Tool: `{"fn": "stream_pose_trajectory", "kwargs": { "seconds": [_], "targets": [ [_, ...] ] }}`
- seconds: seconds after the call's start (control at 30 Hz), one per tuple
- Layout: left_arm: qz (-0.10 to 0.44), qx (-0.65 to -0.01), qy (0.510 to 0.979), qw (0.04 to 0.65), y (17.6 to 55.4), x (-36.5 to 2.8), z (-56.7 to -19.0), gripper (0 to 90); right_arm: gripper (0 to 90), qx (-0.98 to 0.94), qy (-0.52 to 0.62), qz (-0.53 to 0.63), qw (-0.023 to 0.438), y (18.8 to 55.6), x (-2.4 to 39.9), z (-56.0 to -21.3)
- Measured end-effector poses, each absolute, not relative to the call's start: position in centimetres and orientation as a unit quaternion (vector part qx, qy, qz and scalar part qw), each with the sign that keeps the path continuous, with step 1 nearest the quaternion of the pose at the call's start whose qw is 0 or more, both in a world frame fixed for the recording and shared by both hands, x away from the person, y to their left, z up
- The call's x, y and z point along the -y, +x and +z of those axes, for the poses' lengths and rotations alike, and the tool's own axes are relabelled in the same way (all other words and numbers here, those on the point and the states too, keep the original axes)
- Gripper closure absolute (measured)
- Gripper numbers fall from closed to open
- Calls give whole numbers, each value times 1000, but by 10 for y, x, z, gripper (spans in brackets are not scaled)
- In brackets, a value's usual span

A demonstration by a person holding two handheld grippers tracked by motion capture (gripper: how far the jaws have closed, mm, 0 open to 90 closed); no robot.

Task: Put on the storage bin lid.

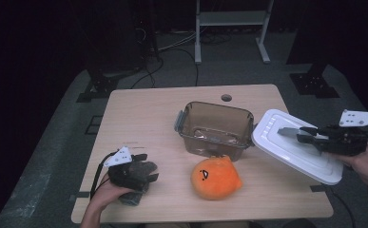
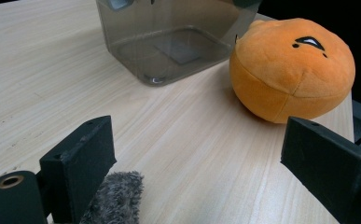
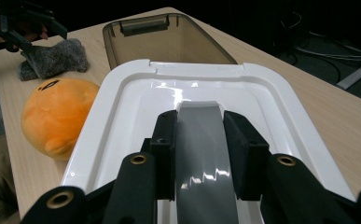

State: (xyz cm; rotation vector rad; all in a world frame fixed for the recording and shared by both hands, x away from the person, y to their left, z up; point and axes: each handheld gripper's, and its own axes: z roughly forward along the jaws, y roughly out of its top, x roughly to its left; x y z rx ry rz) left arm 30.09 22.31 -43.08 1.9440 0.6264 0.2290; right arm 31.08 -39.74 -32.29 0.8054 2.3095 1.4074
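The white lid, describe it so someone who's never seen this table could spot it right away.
Find the clear brown container mid-table; just right of it, tilted over the table's right edge, is the white lid. The right gripper clamps its grey handle, and it is the one flat, glossy white thing there.

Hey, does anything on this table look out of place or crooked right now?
Nothing is spilled or damaged. The white lid is off the brown container, held tilted past the table's right edge by the right tool, shut on its grey handle. The orange plush sits outside the container.

One clear container [image 1: 215, 128], one white lid [image 1: 293, 145] (at three o'clock), one orange plush [image 1: 216, 177], one grey furry cloth [image 1: 141, 171].
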Motion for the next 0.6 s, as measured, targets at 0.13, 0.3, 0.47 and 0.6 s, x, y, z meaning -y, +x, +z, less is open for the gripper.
{"fn": "stream_pose_trajectory", "kwargs": {
  "seconds": [0.13,0.3,0.47,0.6],
  "targets": [
    [95,-262,810,517,301,-223,-431,87,654,-810,283,489,157,307,401,-328],
    [96,-261,810,516,301,-223,-431,87,654,-808,285,492,154,304,405,-334],
    [96,-262,808,519,301,-224,-430,87,654,-808,289,491,150,301,409,-341],
    [96,-263,808,518,301,-224,-430,87,654,-806,293,493,147,299,413,-347]
  ]
}}
